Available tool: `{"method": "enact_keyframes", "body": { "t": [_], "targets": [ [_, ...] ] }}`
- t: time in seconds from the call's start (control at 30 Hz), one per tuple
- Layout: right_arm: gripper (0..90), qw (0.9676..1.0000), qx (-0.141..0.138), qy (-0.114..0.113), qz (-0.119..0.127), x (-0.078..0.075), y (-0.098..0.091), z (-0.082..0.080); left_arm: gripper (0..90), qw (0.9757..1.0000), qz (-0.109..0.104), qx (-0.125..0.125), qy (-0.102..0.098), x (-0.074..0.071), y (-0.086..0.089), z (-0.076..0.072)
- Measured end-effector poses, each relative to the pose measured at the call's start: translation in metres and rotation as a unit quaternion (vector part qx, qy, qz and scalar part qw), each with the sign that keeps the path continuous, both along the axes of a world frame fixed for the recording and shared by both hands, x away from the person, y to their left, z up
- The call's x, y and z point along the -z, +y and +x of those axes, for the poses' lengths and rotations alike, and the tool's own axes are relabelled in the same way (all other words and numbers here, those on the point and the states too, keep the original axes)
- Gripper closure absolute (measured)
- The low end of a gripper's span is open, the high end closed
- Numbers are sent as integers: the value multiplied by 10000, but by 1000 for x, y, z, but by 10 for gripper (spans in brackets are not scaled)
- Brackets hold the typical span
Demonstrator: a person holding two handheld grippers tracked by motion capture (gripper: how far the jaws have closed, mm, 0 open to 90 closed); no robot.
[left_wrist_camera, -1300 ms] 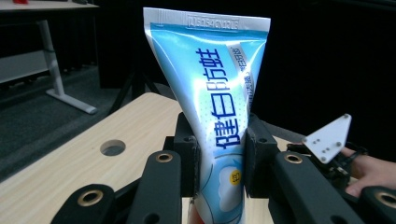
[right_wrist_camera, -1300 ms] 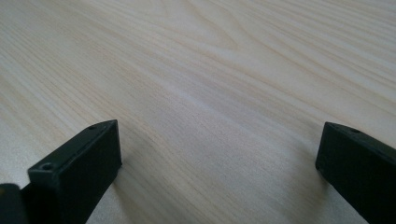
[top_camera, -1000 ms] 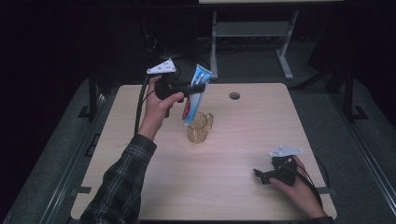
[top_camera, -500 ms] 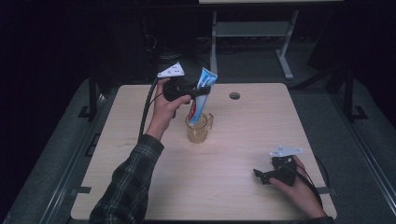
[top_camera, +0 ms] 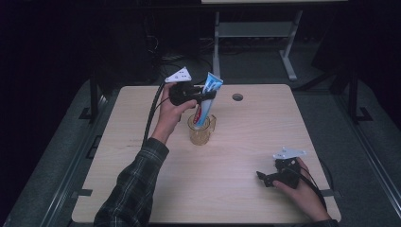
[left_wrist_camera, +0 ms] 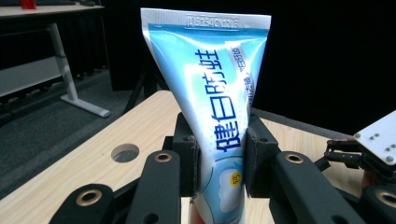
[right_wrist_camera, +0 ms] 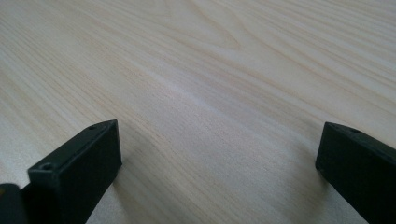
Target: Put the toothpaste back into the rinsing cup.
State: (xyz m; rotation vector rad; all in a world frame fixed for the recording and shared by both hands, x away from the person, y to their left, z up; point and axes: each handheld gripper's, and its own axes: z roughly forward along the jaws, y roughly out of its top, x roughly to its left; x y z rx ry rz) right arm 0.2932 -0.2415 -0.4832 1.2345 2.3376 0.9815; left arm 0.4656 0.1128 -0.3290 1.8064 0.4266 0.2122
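One soft, light toothpaste tube [top_camera: 206, 97], pinched mid-body by our left hand-held gripper [top_camera: 204, 94], probably stands in the glass cup [top_camera: 202, 130]; right hand-held gripper [top_camera: 265, 178] gapes empty beside it.

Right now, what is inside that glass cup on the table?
The lower end of a blue toothpaste tube stands in the glass cup, tilted, clamped higher up by the left hand-held gripper. Whether its cap reaches the cup's bottom cannot be told.

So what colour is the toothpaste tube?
Light blue and white with dark blue lettering, clearest in the left gripper view: toothpaste tube.
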Motion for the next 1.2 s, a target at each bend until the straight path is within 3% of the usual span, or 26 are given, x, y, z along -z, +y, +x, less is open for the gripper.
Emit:
{"method": "enact_keyframes", "body": {
  "t": [0.73, 1.2],
  "targets": [
    [0, 10000, -6, -4, 2, 0, 0, 0, 701, 9992, 174, -177, 304, 32, 15, 1],
    [0, 10000, -6, -7, -14, 0, 0, 0, 700, 9986, 287, -182, 414, 47, 15, 1]
  ]
}}
